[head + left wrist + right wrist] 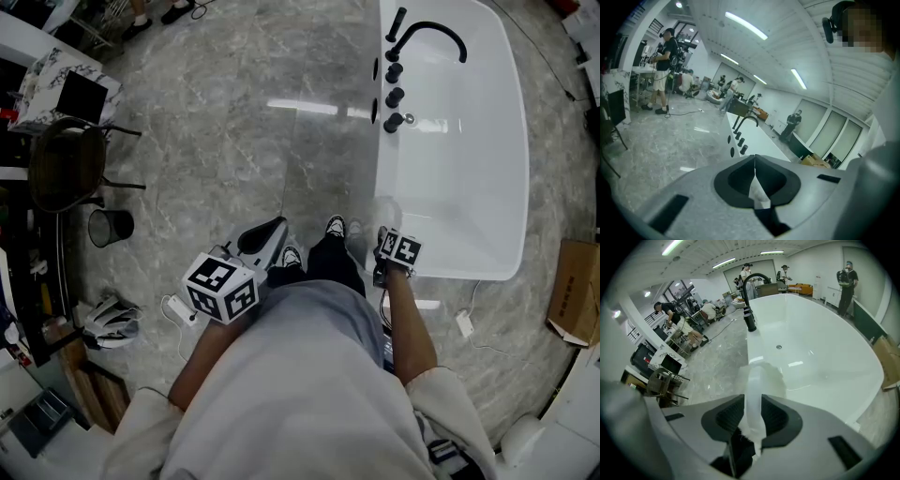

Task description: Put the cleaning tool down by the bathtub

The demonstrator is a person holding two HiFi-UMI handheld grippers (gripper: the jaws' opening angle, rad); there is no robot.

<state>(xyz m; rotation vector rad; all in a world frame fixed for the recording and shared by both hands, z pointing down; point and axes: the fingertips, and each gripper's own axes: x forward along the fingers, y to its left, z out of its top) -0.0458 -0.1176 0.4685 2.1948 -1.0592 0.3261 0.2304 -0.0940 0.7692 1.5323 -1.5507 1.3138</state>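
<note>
- The person stands on the grey stone floor (pixel 234 141) at the near end of the white bathtub (pixel 459 169), close enough to set something down beside it.
- The right tongs (pixel 753 404) pinch the cleaning tool (pixel 755 380), a pale see-through piece with short bristles at its lower end. It sticks out ahead of the jaws, toward the tub's near rim.
- That hand hangs by the tub's near corner, which looks to me like the spot chosen for the put-down. The tool is not on the floor yet.
- The left tongs (pixel 754 159) are pressed together with nothing between them, held off at the person's other side, well apart from the tub. I'd say they are out of the way because one hand does this job.
- The black tap (pixel 427 33) sits at the far end, so nothing crowds the near corner.
- Next, I'd guess, the tool needs lowering to the floor beside the tub wall before the grip lets go. It looks light and slim, so it may tip over if dropped.
</note>
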